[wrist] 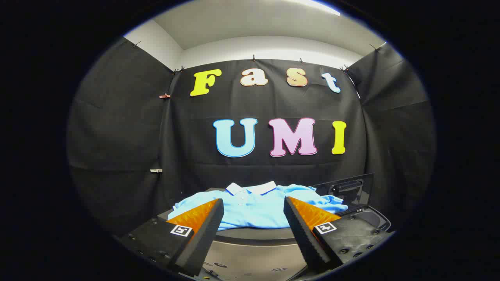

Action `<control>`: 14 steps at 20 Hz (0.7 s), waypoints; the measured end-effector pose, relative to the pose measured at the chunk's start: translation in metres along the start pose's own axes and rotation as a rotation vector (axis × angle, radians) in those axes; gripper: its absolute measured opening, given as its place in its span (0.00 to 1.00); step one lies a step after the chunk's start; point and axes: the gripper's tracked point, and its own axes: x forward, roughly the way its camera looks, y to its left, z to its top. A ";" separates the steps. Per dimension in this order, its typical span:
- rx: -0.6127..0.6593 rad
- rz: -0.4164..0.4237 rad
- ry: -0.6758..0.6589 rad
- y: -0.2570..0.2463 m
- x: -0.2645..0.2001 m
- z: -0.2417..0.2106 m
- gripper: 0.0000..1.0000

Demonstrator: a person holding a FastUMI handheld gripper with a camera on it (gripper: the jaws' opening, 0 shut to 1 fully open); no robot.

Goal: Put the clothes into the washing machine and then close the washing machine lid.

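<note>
Gripper (254,212) spread wide, holding nothing, aimed at light-blue polo shirt (256,208) lying flat just ahead on dark tabletop (254,234); washing machine lid (345,189) raised beside it, likely ready for loading.

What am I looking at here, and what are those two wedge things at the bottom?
The picture comes from a wide-angle camera riding on a hand-held gripper, looking forward along its two fingers. A person holds that tool; there is no robot arm. The wedges are the fingers: the jaws stand open and hold nothing. Just ahead of them, showing through the gap, a blue polo shirt with a white collar lies spread on a dark surface. To the shirt's right stands a dark raised lid with a handle, probably the washing machine's. Black cloth behind is the booth's wall.
</note>
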 end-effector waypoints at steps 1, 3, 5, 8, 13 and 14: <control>0.006 0.008 0.001 0.005 0.000 0.000 0.98; 0.000 0.011 0.004 0.009 0.000 0.000 0.98; 0.006 0.017 0.009 0.012 0.001 -0.002 0.97; 0.010 0.018 0.007 0.014 0.003 -0.003 0.98; 0.007 0.013 0.009 0.013 0.006 -0.005 0.98; 0.008 0.011 0.010 0.012 0.006 -0.005 0.98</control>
